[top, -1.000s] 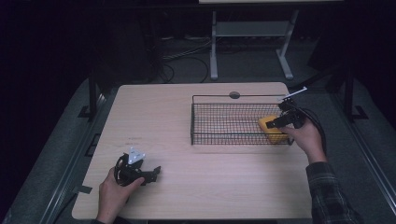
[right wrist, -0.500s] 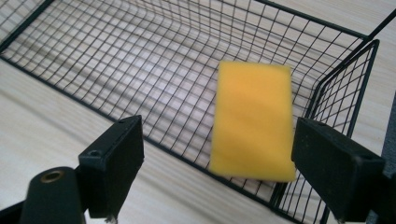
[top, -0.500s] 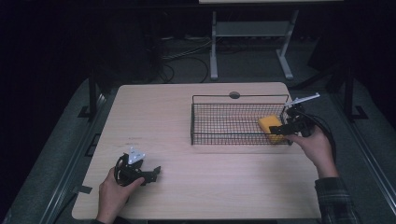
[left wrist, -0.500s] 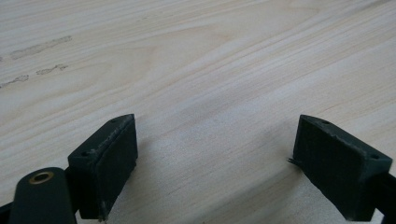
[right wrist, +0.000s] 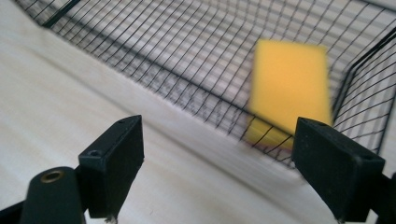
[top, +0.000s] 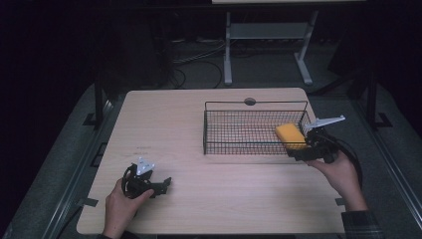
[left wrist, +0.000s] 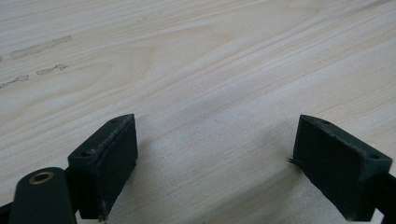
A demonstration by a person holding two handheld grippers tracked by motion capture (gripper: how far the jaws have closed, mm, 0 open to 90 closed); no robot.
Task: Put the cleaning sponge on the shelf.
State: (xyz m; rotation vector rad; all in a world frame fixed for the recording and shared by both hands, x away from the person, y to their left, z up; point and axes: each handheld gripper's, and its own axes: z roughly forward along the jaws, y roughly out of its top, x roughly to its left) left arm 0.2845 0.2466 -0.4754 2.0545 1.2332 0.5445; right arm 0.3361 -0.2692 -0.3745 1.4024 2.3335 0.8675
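A yellow sponge lies inside the black wire basket, at its right end. The right gripper view shows the sponge through the basket's mesh wall. My right gripper is outside the basket, just off its front right corner, low over the table; it stands open with nothing between the jaws. My left gripper rests near the table's front left, held by a hand. It is open over bare wood, holding nothing.
The light wooden table has a round cable hole at its back edge behind the basket. A metal stand and cables sit on the dark floor beyond.
My right gripper has drawn back out of the basket toward the front right, leaving the sponge inside. The left gripper has not moved.
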